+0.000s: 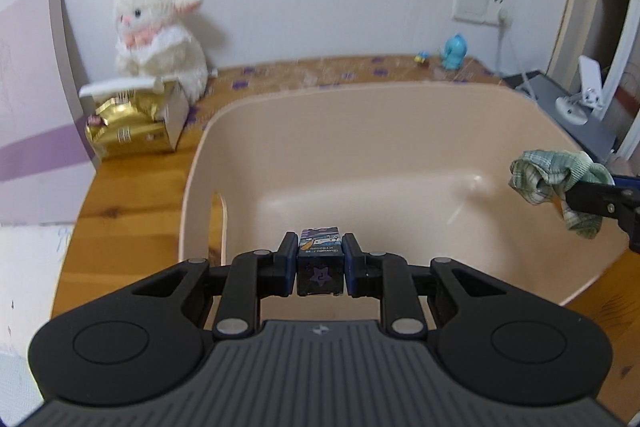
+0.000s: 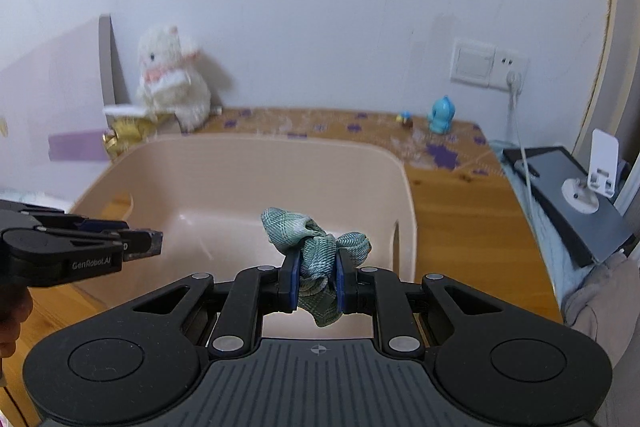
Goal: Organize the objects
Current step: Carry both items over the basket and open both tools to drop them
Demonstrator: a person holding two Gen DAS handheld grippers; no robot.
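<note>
The small dark box [image 1: 320,267] with a star on its end is pinched between the closed fingers of the left gripper [image 1: 320,269], hanging over the near rim of the beige plastic tub [image 1: 248,131]. The right gripper [image 2: 318,283] is clamped on a crumpled green checked cloth [image 2: 316,247], also held in the air over the tub, near its right side. In the left wrist view you can see that cloth poking in from the right edge, well apart from the box.

So progress-wise: both items are grabbed and lifted, neither is dropped yet. The tub's inside looks bare as far as I can see, so I'd guess this is early, with nothing sorted into it so far. Next up is probably just letting both go into the tub, though that's my read, not something shown.

Farther out on the wooden desk [image 1: 132,195] there's still stuff lying around: a gold foil package [image 1: 128,131] in an open box off the tub's far left corner, a white plush bunny [image 1: 160,35] right behind it against the wall, and at the far right a little blue figurine [image 2: 440,115] with a tiny toy [image 2: 406,118] beside it. Whether those are meant to go in too, I can't tell. A white phone stand [image 2: 592,179] sits on a dark slab off the right edge.
</note>
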